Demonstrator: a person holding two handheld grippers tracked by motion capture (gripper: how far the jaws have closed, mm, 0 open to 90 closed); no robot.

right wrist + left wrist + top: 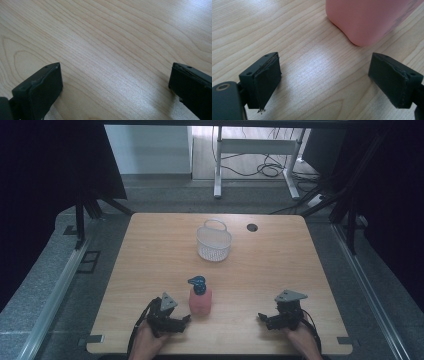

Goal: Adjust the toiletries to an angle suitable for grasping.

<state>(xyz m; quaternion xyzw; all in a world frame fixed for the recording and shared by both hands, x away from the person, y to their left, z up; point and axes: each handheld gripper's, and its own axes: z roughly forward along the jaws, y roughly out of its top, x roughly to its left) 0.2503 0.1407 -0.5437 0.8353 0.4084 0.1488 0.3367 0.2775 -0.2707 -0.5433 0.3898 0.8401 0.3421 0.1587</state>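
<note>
Wooden table is bearing a pink bottle; my left gripper is idling beside it, both grippers' jaws spread, nothing between them.

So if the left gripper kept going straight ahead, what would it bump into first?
Probably the pink bottle. It stands just ahead of the open left gripper, a bit toward one jaw, with bare table between. It might only clip the bottle's corner.
</note>
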